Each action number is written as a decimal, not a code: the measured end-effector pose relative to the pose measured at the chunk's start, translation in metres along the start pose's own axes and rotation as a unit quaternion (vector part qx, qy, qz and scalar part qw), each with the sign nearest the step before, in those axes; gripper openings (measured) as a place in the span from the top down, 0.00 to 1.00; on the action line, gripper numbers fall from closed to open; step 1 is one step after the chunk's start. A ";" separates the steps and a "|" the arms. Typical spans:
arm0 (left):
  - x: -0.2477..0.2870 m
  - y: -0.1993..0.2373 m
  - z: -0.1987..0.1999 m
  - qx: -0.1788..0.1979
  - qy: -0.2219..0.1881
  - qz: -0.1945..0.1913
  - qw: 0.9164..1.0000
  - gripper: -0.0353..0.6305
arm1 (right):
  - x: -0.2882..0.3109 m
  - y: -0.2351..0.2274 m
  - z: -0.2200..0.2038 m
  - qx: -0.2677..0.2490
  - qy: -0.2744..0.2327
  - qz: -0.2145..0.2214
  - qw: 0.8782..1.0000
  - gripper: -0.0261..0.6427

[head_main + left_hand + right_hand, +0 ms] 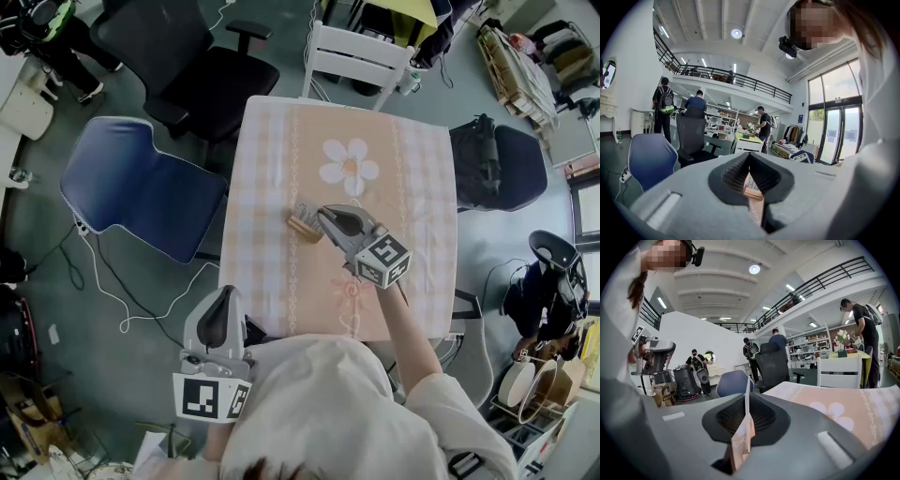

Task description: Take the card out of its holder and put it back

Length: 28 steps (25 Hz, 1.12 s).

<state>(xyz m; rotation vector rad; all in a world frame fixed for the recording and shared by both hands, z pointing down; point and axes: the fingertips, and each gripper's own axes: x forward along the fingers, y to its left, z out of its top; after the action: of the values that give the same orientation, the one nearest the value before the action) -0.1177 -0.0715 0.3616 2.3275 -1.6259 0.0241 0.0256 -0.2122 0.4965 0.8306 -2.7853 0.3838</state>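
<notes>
Pinching the card (748, 397) at the wooden holder (303, 225), right gripper (322, 215); left gripper (225, 295) clenched, empty.

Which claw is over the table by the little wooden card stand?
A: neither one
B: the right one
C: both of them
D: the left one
B: the right claw reaches over the pink checked tablecloth to the small wooden card holder, shut on a thin white card, while the left claw hangs off the table near its corner.
</notes>
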 end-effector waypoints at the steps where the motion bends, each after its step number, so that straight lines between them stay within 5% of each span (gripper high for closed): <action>1: 0.000 0.000 0.000 0.000 0.000 0.000 1.000 0.95 | 0.001 0.000 0.000 -0.001 0.000 0.000 1.000 0.93; 28: 0.003 -0.003 0.001 0.001 0.001 -0.005 1.000 0.95 | 0.007 0.000 -0.030 -0.010 0.039 0.007 0.999 0.93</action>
<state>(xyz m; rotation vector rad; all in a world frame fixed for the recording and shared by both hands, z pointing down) -0.1139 -0.0732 0.3599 2.3361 -1.6154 0.0269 0.0232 -0.2063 0.5265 0.7762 -2.7195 0.3823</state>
